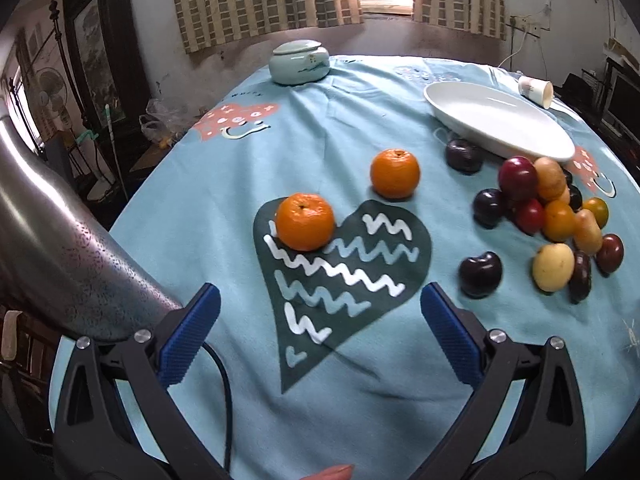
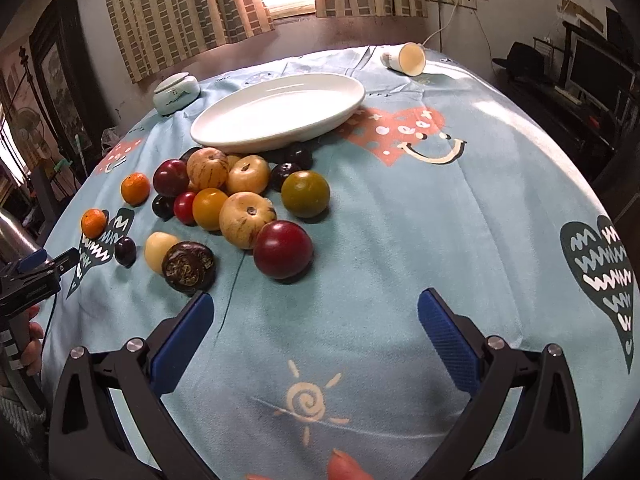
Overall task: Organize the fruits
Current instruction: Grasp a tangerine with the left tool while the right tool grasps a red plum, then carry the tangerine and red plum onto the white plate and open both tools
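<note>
- Bottom of the left wrist view: the left gripper has its blue-padded jaws spread wide with nothing between them, above a dark green heart print on the light blue tablecloth.
- Bottom of the right wrist view: the right gripper is likewise wide apart and holds nothing, over bare cloth with a sun print below centre.
- A metal cylinder fills the left edge of the left wrist view, beside the left finger.
- Just beyond the left gripper, a near orange sits on the upper left lobe of the heart print; a second orange lies further up and right, apart from it.
- Beyond the right gripper, left of centre, lies the fruit pile: a dark red plum nearest, a wrinkled dark fruit to its left, then yellow striped fruits, orange and red tomatoes, a greenish tomato and dark plums, most touching each other.
- Behind the pile, an empty white oval plate stands, with dark plums against its near rim.
- At the far edge, upper left, is a pale lidded jar; upper right, a paper cup lies on its side.
- Curtains flank a bright window at the top.
</note>
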